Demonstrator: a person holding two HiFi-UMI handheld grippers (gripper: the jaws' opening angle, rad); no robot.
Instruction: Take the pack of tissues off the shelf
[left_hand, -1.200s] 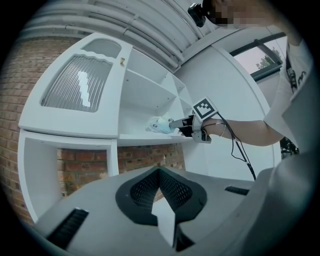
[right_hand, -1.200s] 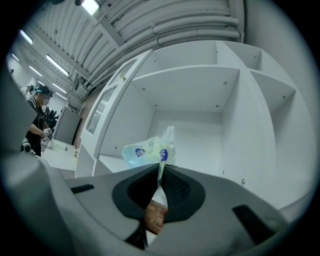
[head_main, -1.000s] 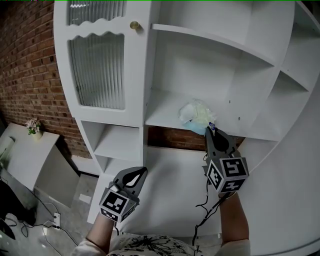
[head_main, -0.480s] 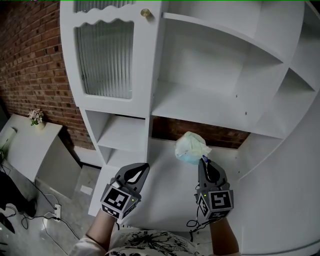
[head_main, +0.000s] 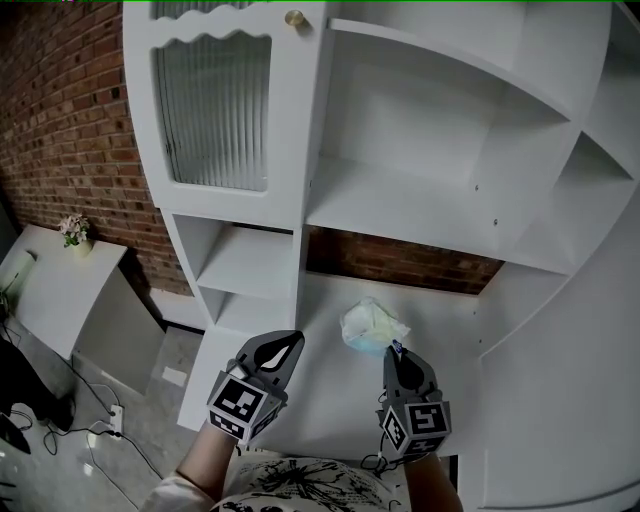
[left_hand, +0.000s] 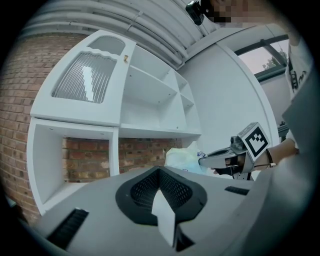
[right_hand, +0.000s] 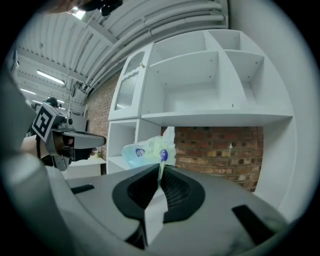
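Observation:
The pale green and blue pack of tissues (head_main: 372, 327) hangs in the air in front of the white shelf unit (head_main: 420, 215), below its wide middle shelf. My right gripper (head_main: 394, 350) is shut on the pack's plastic edge, and in the right gripper view the pack (right_hand: 148, 150) sticks up from the tip of the right gripper (right_hand: 161, 169). My left gripper (head_main: 288, 346) is low at the left, shut and holding nothing. From the left gripper view the pack (left_hand: 183, 160) shows to the right, beyond the left gripper (left_hand: 161, 186).
The shelf unit has a ribbed glass door (head_main: 215, 100) with a brass knob (head_main: 294, 17) at the upper left and small open cubbies (head_main: 245, 270) below it. A brick wall (head_main: 60, 120) runs at the left. A white side table with a small flower pot (head_main: 74, 232) stands at the lower left.
My right gripper has pulled the pack of tissues off the middle shelf and brought it down and back toward me. The left gripper has hardly moved.

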